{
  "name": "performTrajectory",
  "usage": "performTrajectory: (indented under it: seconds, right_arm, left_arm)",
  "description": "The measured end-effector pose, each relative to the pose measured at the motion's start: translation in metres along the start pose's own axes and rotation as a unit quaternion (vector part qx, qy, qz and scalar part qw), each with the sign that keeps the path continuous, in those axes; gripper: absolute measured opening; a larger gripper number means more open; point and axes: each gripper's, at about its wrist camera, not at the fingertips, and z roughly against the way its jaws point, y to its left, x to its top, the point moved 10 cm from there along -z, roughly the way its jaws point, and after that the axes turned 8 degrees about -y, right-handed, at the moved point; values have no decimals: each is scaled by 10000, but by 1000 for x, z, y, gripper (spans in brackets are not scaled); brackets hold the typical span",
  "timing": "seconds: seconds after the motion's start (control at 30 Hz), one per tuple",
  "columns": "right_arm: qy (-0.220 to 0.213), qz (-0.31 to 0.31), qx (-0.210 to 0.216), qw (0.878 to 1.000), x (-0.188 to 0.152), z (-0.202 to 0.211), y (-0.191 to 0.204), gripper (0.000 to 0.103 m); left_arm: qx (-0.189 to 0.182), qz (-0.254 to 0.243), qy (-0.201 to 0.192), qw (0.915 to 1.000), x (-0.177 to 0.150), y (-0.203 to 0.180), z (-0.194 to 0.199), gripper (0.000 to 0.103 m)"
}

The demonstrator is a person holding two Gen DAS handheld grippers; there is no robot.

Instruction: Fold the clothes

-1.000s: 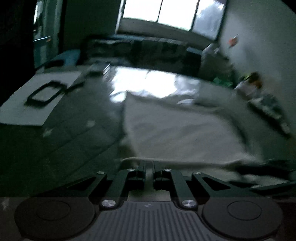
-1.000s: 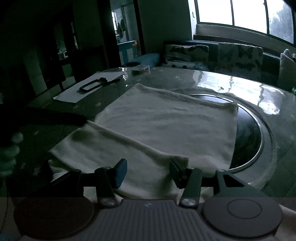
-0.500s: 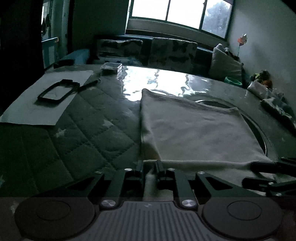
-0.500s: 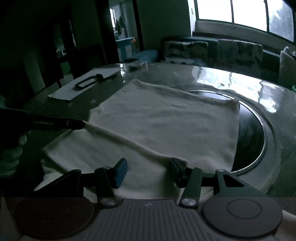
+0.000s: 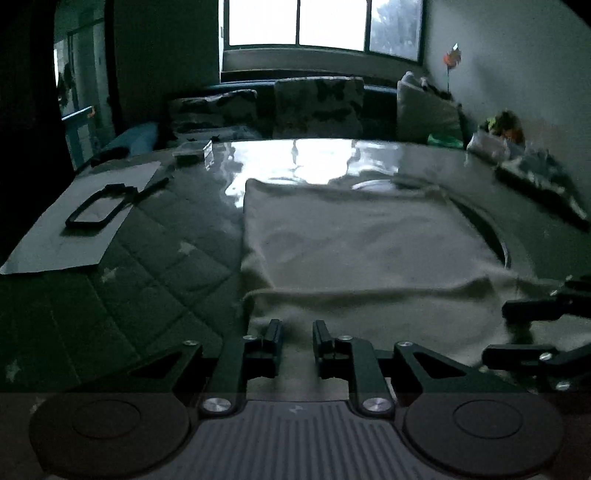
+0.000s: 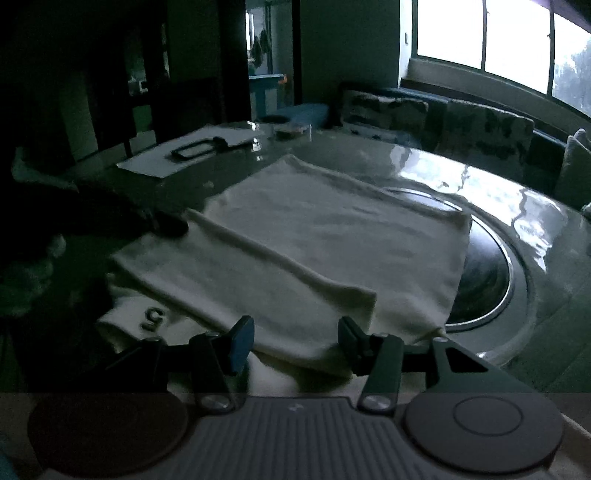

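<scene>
Dim daylight from the window (image 5: 321,22) glares off a big round table (image 5: 332,158), and the cloth (image 5: 354,243) — a pale garment — lies on it just beside the inset disc (image 6: 484,280). One fold looks done: the cloth's near band (image 6: 258,273) is doubled over toward its middle, with a printed corner (image 6: 153,318) sticking out on the near side. The left gripper (image 5: 297,334) stands over the band's near edge, jaws slightly apart and gripping nothing. The right gripper (image 6: 295,341) sits at the same edge, jaws wide apart, fabric between them but unpinched. Left to do, I judge — more folds to make a compact stack.
</scene>
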Motion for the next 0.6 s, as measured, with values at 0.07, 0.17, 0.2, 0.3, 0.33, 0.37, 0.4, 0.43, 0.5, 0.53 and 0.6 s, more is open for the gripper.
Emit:
performTrajectory:
  seconds: [0.07, 0.17, 0.2, 0.3, 0.33, 0.37, 0.4, 0.43, 0.5, 0.53, 0.6]
  right_arm:
    - [69, 60, 37, 10000, -5, 0, 2, 51]
    - [8, -5, 27, 10000, -5, 6, 0, 51]
    - [-52, -90, 25, 9999, -3, 12, -2, 51]
    - [-219, -351, -122, 9991, 1, 35, -16, 51]
    - [-248, -400, -276, 9985, -1, 44, -25, 51]
    - [-264, -450, -454, 9976, -4, 54, -34, 51]
    - [-269, -508, -641, 9963, -8, 63, -44, 51]
    - [-252, -583, -842, 9944, -13, 72, -55, 51]
    - [-186, -754, -1248, 9891, -26, 88, -79, 51]
    - [-145, -844, -1452, 9857, -34, 96, -91, 51]
    - [-67, -1006, -1850, 9775, -48, 112, -114, 51]
  left_arm:
    - [26, -43, -3, 10000, -1, 0, 0, 22]
    - [25, -45, -24, 10000, 0, 0, 5, 26]
    - [14, -44, -59, 10000, 2, 0, 7, 27]
    - [-12, -16, -194, 9998, 11, -1, 13, 30]
    - [-36, 6, -229, 9997, 13, -1, 14, 32]
    - [-76, 30, -274, 9996, 17, -3, 16, 33]
    - [-112, 36, -304, 9995, 19, -5, 17, 35]
    - [-146, 25, -317, 9994, 20, -8, 18, 37]
    - [-221, -12, -324, 9992, 22, -14, 17, 37]
    - [-264, -36, -325, 9991, 23, -18, 17, 37]
    - [-339, -104, -336, 9988, 24, -27, 18, 38]
